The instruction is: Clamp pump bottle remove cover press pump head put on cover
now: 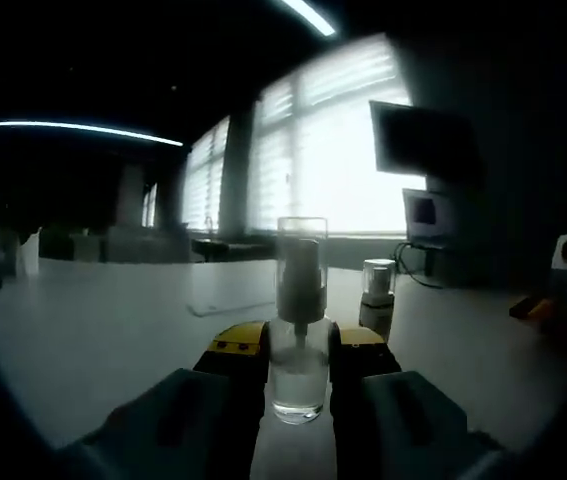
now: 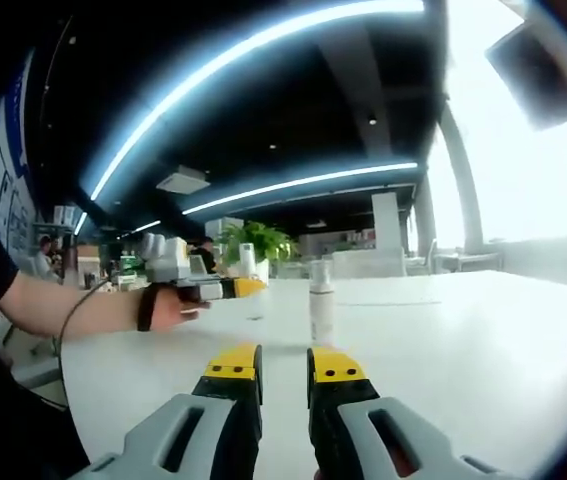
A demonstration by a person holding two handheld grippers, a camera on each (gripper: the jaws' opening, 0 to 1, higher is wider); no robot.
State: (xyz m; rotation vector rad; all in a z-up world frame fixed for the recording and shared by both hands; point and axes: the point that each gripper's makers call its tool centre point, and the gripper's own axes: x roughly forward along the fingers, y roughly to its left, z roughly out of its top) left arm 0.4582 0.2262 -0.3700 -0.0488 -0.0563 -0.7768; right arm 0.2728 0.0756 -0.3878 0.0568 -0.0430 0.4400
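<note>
— Bright windows (image 1: 333, 140) behind, white bench (image 1: 93, 330) under everything. What's your left hand-held gripper (image 1: 298, 365) doing?

— From where I sit, it's clamped on the pump bottle (image 1: 297, 375): both yellow-tipped jaws press its clear lower body, one each side. The bottle stands upright on the bench, clear cover (image 1: 301, 262) on over the pump head.

— Anything beyond it?

— A smaller bottle (image 1: 377, 298) stands just past the jaws, to their right.

— And the right?

— My right hand-held gripper (image 2: 283, 375) holds nothing, jaws a narrow gap apart. Ahead of it a bottle (image 2: 320, 302) stands upright on the bench; left of that, a hand (image 2: 168, 310) grips the other tool.
</note>
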